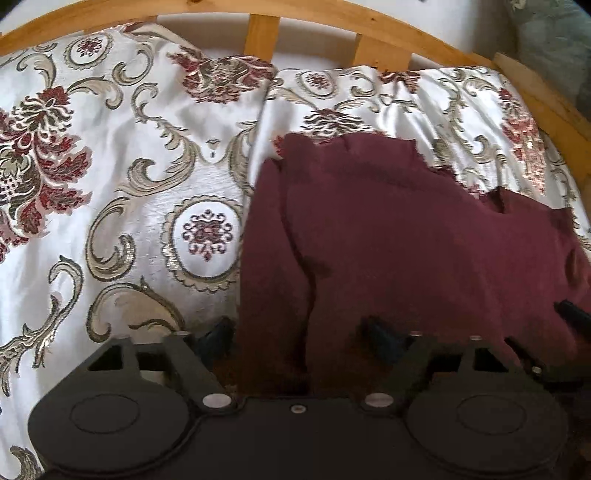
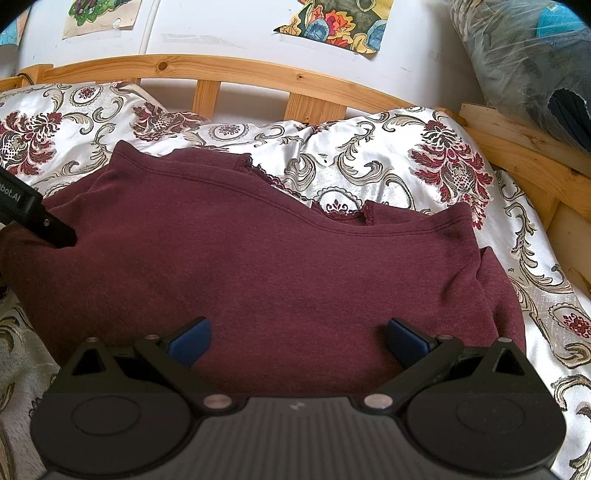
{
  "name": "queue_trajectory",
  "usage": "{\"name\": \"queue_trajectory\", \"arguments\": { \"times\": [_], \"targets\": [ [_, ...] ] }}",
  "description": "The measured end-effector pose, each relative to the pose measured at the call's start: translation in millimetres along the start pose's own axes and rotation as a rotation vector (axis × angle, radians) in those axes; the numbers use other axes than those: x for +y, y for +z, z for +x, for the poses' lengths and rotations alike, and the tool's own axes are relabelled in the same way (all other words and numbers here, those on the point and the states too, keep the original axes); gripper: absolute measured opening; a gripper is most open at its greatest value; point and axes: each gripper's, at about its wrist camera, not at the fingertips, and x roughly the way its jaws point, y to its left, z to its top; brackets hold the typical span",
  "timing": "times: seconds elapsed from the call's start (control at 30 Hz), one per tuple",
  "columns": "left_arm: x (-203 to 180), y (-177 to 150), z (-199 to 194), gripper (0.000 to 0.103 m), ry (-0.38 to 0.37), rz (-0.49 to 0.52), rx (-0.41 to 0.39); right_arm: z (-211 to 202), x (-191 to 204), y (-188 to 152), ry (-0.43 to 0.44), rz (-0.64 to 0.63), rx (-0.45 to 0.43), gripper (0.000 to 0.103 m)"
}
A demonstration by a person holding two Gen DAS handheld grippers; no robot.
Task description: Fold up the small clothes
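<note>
A maroon top with a lace-trimmed neckline lies spread on the patterned bedspread. My right gripper stands open low over its near edge, its blue pads wide apart and maroon cloth filling the gap. My left gripper is at the garment's left edge. One pad is just off the cloth over the bedspread and the other is over the cloth, with a raised fold between them; the pads do not press it. In the right wrist view a black left finger touches the top's left side.
A wooden slatted bed rail runs along the far side, with a white wall and taped pictures behind it. A plastic-wrapped bundle sits at the far right above a wooden corner. Bedspread lies bare left of the garment.
</note>
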Motion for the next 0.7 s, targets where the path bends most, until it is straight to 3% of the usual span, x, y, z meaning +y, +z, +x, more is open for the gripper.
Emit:
{"name": "queue_trajectory", "arguments": {
  "times": [0.2,0.5,0.7],
  "targets": [
    [-9,-3,-12,0.044,0.039,-0.013,-0.046,0,0,0,0.0,0.0,0.0,0.103],
    [-15,6,-18,0.031,0.093,-0.073,-0.04,0,0,0,-0.001,0.0,0.0,0.103],
    [-38,5,-24,0.027,0.152,0.038,-0.056,-1,0,0,-0.003,-0.003,0.002,0.103]
  ]
}}
